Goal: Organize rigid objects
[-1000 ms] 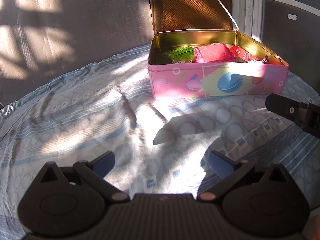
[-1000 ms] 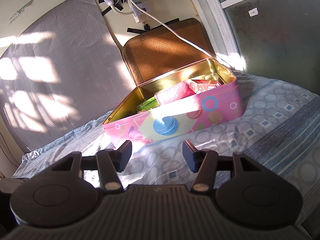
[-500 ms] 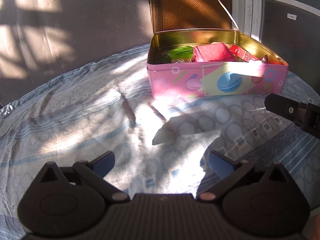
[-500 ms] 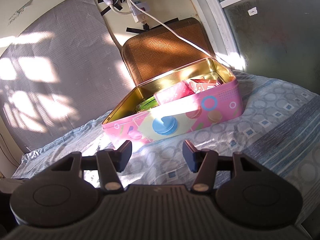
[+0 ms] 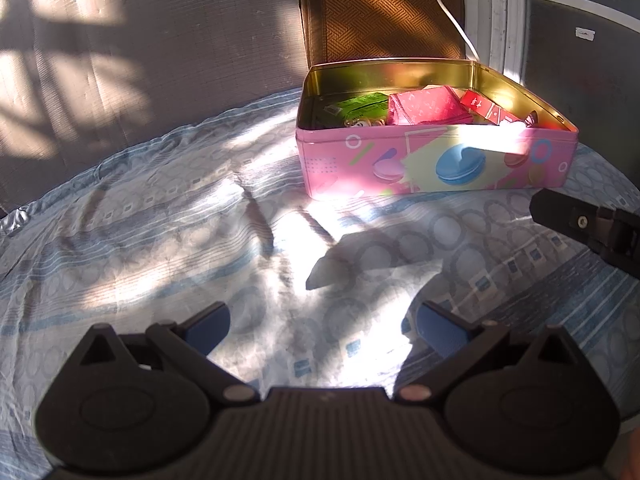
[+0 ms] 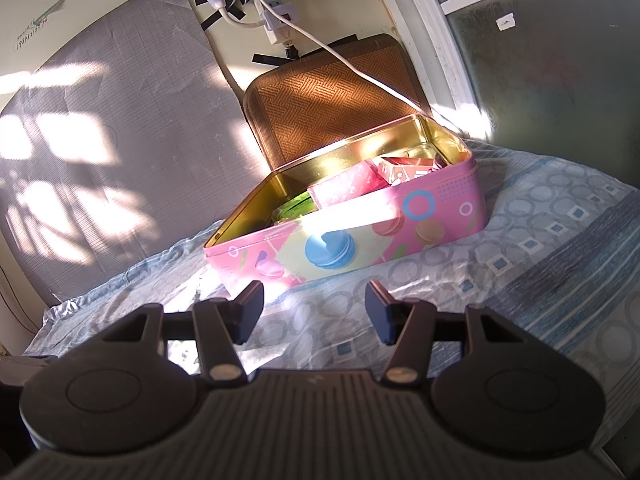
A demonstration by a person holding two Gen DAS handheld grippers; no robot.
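Observation:
A pink macaron-print tin (image 5: 436,164) (image 6: 360,236) stands open on the bed, its gold inside showing. In it lie a pink box (image 5: 428,106) (image 6: 348,186), a green packet (image 5: 360,106) (image 6: 296,206) and red boxes (image 5: 486,106) (image 6: 408,168). My left gripper (image 5: 322,326) is open and empty over the sheet, well short of the tin. My right gripper (image 6: 314,308) is open and empty, just in front of the tin; one of its fingers (image 5: 576,222) shows at the right edge of the left wrist view.
The tin's brown woven lid (image 5: 380,20) (image 6: 328,100) leans upright against the wall behind it. A white cable (image 6: 360,68) hangs from a power strip (image 6: 276,12) across the lid. A patterned blue sheet (image 5: 160,240) covers the bed; a grey mat (image 6: 100,128) leans against the wall.

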